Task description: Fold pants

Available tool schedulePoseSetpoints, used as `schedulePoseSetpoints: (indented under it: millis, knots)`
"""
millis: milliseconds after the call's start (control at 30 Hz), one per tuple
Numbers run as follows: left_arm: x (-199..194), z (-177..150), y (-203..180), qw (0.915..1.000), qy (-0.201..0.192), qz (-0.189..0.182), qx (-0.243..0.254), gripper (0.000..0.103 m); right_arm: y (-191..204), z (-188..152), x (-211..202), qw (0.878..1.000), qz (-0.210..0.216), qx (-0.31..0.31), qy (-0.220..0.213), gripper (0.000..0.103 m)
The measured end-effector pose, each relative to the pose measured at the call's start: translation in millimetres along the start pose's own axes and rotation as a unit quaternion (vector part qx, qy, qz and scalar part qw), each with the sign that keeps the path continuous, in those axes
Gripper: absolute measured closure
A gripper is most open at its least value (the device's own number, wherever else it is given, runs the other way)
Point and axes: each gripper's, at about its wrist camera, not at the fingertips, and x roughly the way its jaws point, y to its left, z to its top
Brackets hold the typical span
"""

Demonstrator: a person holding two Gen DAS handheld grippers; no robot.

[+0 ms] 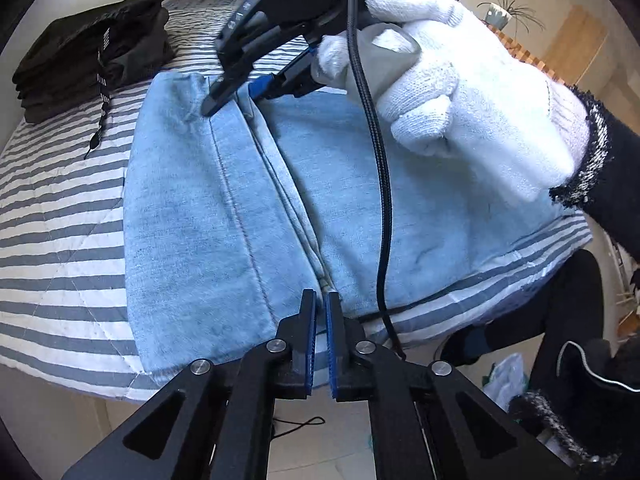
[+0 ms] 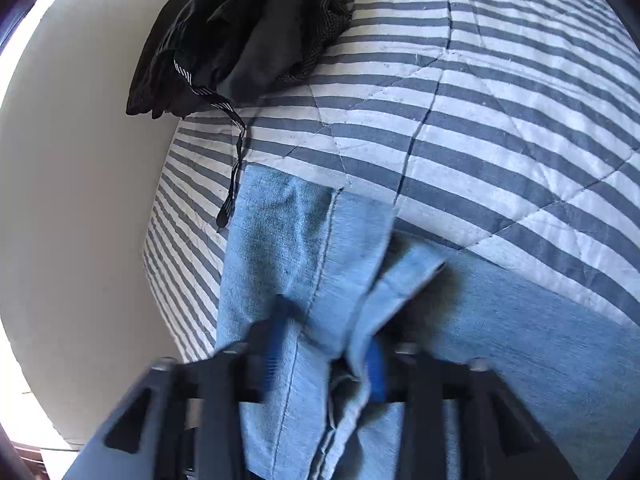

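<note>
Light blue jeans lie folded on a striped bedspread, with two hem edges meeting along the middle. My left gripper is at the near edge, its blue pads almost together, pinching the fold where those edges end. A white-gloved hand holds my right gripper at the far edge. The right wrist view is blurred. It shows the right gripper shut on a raised bunch of the jeans, denim layers filling the gap between its pads.
A stack of folded black clothes sits at the far left of the bed, a drawstring trailing toward the jeans. A black cable crosses the denim. The bed edge is close below my left gripper. A dark-clothed leg stands at the right.
</note>
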Motion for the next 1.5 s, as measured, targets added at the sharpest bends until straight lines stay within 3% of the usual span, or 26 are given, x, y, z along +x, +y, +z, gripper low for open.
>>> schedulePoseSetpoints:
  millis: [33,100,133,167,200,267,333,433,533,633,733,967,1033,1133,1267,1433,1500]
  knots:
    - [-7,0,1,0.9999,-0.011,0.001,-0.003,0.094,-1,-1,-4,1.0,0.005,0.001,-0.003,0.094]
    - [-20,1,2,0.9991,-0.036,0.022,0.0,0.076,-3,-2,-17,1.0,0.02,0.014,-0.009,0.096]
    - [-25,3,2,0.9983,-0.046,0.036,-0.002,0.056,-3,-3,-22,1.0,0.023,0.017,-0.012,0.097]
    - [-28,4,0,0.9975,-0.057,0.042,-0.004,0.043,-2,-4,-28,0.999,0.024,0.02,-0.016,0.097]
    - [-28,7,-4,0.9971,-0.062,0.044,-0.001,0.04,-1,-6,-33,0.999,0.023,0.022,-0.019,0.097]
    - [-21,12,-14,0.9972,-0.053,0.051,0.011,0.039,0,-9,-42,0.999,0.026,0.026,-0.026,0.097]
    - [-10,18,-25,0.9952,-0.054,0.08,0.021,0.039,2,-10,-47,0.998,0.033,0.035,-0.029,0.097]
    - [-2,31,-33,0.9922,-0.067,0.104,0.019,0.039,0,-16,-60,0.996,0.065,0.062,-0.028,0.097]
    - [7,42,-40,0.9848,-0.076,0.155,0.019,0.039,10,-22,-80,0.996,0.063,0.051,-0.043,0.097]
    - [7,45,-42,0.9844,-0.079,0.156,0.016,0.039,16,-25,-96,0.996,0.064,0.04,-0.053,0.097]
    - [-10,45,-42,0.9874,-0.096,0.125,0.008,0.039,20,-29,-104,0.997,0.054,0.024,-0.057,0.097]
    - [-38,66,-25,0.9872,-0.125,0.092,-0.037,0.036,19,-43,-118,0.995,0.076,0.029,-0.054,0.097]
    - [-41,77,-14,0.9829,-0.132,0.113,-0.061,0.036,20,-47,-121,0.995,0.081,0.029,-0.052,0.097]
    - [-46,92,-13,0.9805,-0.145,0.1,-0.088,0.036,27,-51,-126,0.995,0.076,0.029,-0.059,0.097]
    - [-41,103,-43,0.9771,-0.162,0.126,-0.055,0.032,39,-55,-132,0.994,0.083,0.034,-0.069,0.097]
    - [-23,104,-50,0.9629,-0.164,0.192,-0.096,0.033,43,-58,-143,0.992,0.086,0.037,-0.082,0.097]
    - [-19,102,-53,0.9611,-0.164,0.209,-0.077,0.048,40,-58,-144,0.992,0.085,0.04,-0.083,0.097]
